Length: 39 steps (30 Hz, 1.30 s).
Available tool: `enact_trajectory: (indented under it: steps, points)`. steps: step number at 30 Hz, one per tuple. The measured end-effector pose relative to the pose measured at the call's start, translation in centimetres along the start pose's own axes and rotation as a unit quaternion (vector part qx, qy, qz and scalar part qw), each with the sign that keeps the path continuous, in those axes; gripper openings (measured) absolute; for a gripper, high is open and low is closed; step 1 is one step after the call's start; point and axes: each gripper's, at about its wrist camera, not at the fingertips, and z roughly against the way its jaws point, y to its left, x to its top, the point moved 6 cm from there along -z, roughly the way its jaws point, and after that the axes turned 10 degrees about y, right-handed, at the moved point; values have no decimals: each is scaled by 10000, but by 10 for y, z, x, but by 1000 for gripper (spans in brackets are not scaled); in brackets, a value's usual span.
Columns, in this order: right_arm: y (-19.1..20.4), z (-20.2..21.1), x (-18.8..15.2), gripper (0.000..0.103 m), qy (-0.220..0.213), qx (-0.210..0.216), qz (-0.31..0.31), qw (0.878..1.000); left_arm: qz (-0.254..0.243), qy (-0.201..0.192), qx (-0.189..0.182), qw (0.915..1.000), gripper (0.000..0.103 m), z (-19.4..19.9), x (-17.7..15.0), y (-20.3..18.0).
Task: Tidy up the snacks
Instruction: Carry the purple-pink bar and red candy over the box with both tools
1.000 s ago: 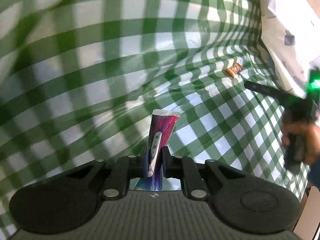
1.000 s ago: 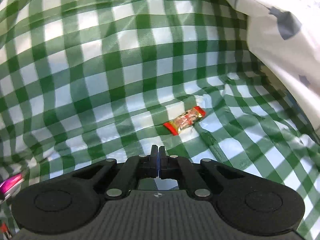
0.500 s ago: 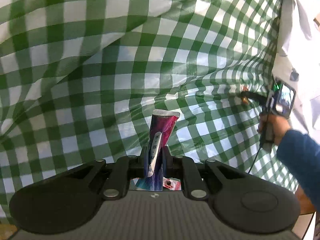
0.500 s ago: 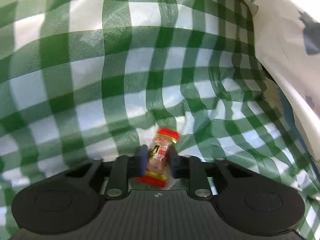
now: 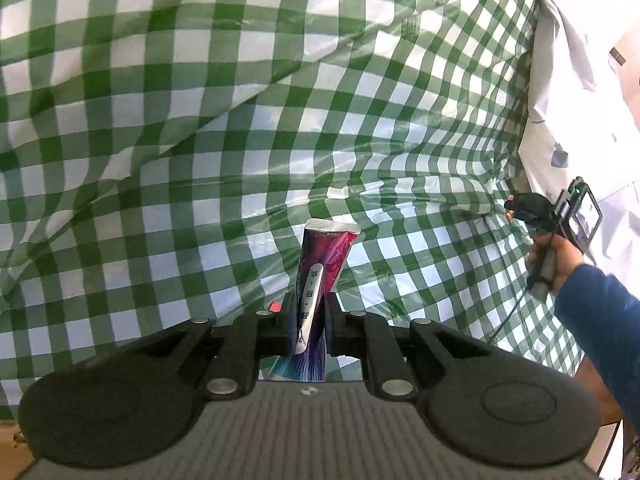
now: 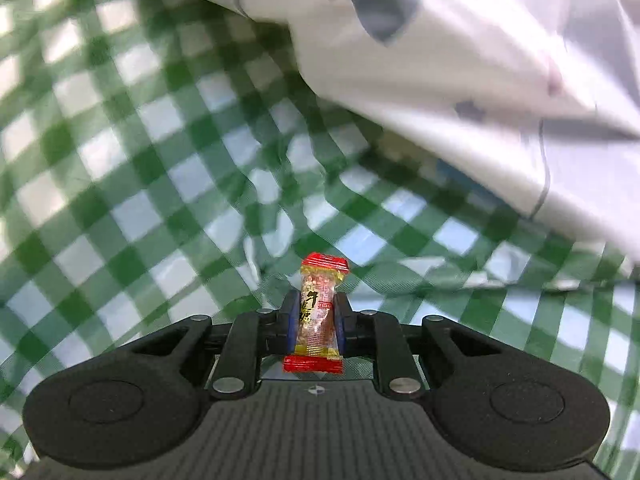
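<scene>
purple sachet (image 5: 320, 268) pinched, red candy (image 6: 319, 312) pinched (blurry)

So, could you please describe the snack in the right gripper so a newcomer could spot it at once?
Look over the green-and-white checked cloth, below the white cloth. The right gripper is shut on a small candy. Its clear middle and red ends set it apart from the taller purple packet in the left gripper.

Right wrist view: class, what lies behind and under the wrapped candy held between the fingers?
Behind and below the red-ended candy lies the wrinkled green-and-white checked cloth, with a white patterned cloth farther back. The candy and right gripper hide whatever lies directly underneath.
</scene>
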Motion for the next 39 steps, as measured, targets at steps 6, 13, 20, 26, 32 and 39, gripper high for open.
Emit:
enact_trajectory:
  steps: [6, 13, 20, 26, 32, 39]
  points:
    - [50, 98, -67, 18, -126, 1120, 978, 9888, 22, -278, -80, 9996, 14, 38, -23, 7]
    - [107, 253, -231, 18, 298, 2526, 1565, 9543, -7, -631, -236, 9977, 14, 111, -82, 26]
    - [143, 391, -332, 18, 190, 3516, 1933, 9158, -34, -1145, -257, 9931, 14, 200, -165, 46]
    - [142, 475, -395, 18, -1, 4074, 2112, 8885, 75, -1739, -116, 9847, 14, 272, -259, 60]
    - [107, 548, -464, 18, 61, 4219, 2170, 8803, 568, -1997, -58, 9782, 14, 327, -376, 71]
    - [84, 620, -536, 18, 218, 4459, 2684, 8536, 964, -1968, 345, 9751, 14, 358, -469, 93]
